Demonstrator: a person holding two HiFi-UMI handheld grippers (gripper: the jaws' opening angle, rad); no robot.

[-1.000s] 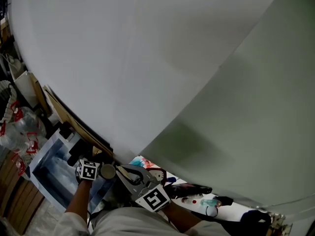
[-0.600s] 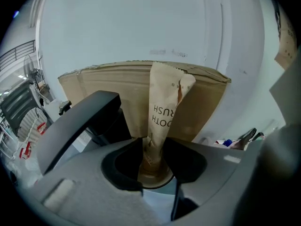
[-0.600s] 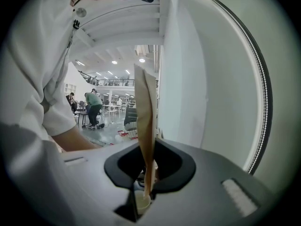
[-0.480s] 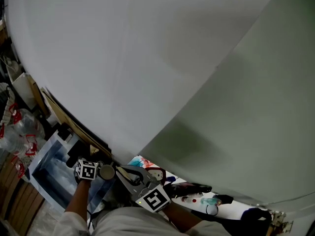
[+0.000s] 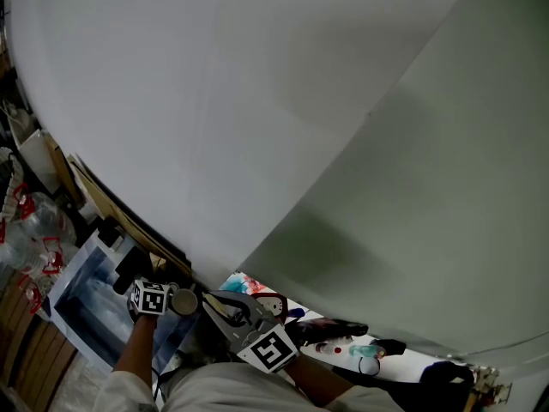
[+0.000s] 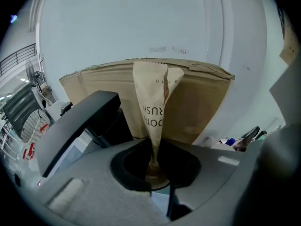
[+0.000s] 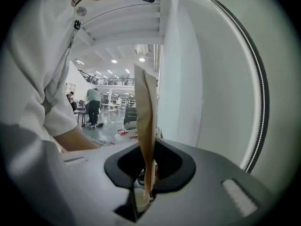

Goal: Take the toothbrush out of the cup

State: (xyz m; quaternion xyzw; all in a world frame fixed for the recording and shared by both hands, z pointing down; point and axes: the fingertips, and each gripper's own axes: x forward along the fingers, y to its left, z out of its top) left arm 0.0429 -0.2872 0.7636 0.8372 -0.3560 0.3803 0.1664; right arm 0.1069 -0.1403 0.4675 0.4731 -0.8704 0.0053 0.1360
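Observation:
A tan paper toothbrush packet [image 6: 153, 102] stands upright between the jaws of my left gripper [image 6: 153, 161]. The jaws are closing and the packet narrows to a pinch where they meet. My right gripper [image 7: 148, 182] is shut on the same packet [image 7: 146, 121], seen edge-on. A small white round thing [image 7: 140, 200], perhaps the cup, shows just below the right jaws. In the head view both grippers meet at the bottom edge, the left gripper [image 5: 184, 300] beside the right gripper [image 5: 225, 309]; the packet is too small to make out there.
A large white panel [image 5: 257, 101] fills most of the head view. Brown cardboard [image 6: 202, 102] leans against it behind the packet. A colourful printed surface [image 5: 257, 292] with dark tools [image 5: 343, 329] lies at the right. Plastic bottles [image 5: 34, 221] sit at the far left.
The head view has drifted a little. Both grippers stay where they were, close together at the bottom edge.

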